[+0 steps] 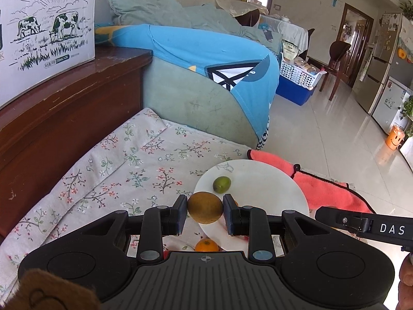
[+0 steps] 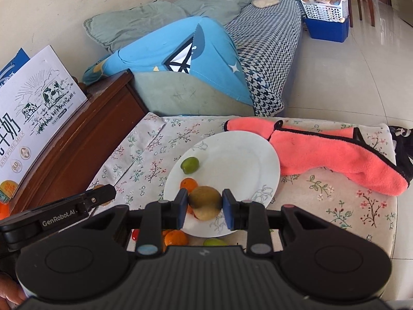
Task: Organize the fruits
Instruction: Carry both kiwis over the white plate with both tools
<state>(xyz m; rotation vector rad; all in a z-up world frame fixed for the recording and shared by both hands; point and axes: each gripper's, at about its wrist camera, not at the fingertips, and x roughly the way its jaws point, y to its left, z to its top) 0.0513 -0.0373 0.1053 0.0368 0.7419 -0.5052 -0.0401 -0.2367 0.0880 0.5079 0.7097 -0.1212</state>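
Left wrist view: left claw was clamped on a brown kiwi, pads pressed on both sides, held above the near rim of the white plate. Right claw likewise gripped a second kiwi over that plate. On the plate lay a green fruit and an orange, the latter partly hidden. More oranges beside the plate were cut off by the claw body. Readable writing: "DAS", "GenRobot.AI" on the claws; "SKIM PURE MILK" on the carton. Pink towel lay just beside the plate on the floral-clothed surface.
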